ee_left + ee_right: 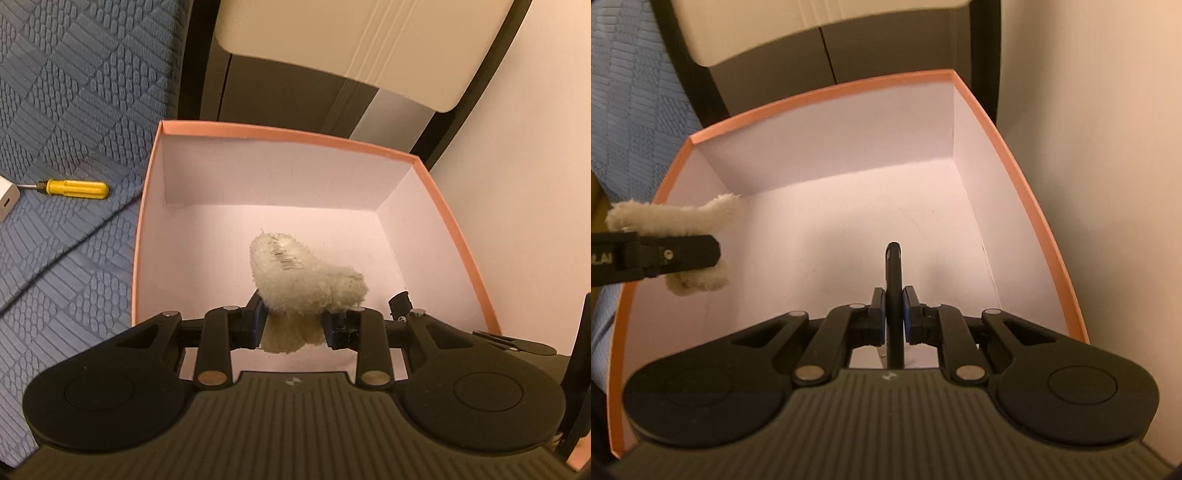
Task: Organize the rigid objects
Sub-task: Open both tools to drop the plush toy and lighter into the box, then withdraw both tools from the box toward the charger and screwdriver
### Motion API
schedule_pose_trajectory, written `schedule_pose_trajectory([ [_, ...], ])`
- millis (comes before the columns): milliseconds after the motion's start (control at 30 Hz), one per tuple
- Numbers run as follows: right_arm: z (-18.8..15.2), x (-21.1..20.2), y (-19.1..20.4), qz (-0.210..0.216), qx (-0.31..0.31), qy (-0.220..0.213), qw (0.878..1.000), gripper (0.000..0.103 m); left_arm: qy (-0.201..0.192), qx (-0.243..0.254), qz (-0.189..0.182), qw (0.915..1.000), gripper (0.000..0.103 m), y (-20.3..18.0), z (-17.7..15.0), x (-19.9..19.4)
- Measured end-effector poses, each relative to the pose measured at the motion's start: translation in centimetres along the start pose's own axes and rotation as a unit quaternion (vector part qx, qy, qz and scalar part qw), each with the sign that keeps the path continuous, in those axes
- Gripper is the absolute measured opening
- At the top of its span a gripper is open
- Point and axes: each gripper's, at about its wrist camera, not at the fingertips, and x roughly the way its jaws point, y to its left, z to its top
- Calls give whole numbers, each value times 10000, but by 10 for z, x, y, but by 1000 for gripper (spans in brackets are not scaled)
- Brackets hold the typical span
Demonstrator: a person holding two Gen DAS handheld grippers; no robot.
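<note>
Fluffy cream item, 1 only, pinched btwn left gripper pads, held over the open box w/ orange rim; its lower part is hidden behind the fingers, exact shape hard to tell. Right gripper pressed onto 1 thin black object, seen edge-on, can't ID it. Both grippers point down into the box, side by side. Outside, on blue textured fabric: 1 yellow-handled screwdriver, touching 1 white charger, cut off at frame edge.
</note>
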Motion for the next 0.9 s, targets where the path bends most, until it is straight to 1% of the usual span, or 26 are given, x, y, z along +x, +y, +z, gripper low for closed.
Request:
schedule_pose_trajectory([
  [200,2,-1,-1,-1,55,18,10000,14,94,19,17,10000,37,1,-2,1],
  [267,4,-7,-1,39,70,-37,10000,14,41,75,31,10000,43,1,-2,-6],
  [300,4,-11,1,51,70,-76,9999,14,-10,81,28,10000,45,0,-1,-10],
  [333,5,-16,2,63,66,-127,9999,14,-71,83,12,9999,46,0,0,-15],
  [500,11,-49,12,167,69,-447,9988,14,-432,138,-16,9990,47,1,5,-49],
  [733,15,-106,36,346,-35,-969,9947,14,-1111,286,-4,9934,48,6,3,-115],
  [900,10,-140,61,445,-131,-1276,9907,14,-1478,369,5,9883,49,17,-3,-160],
])
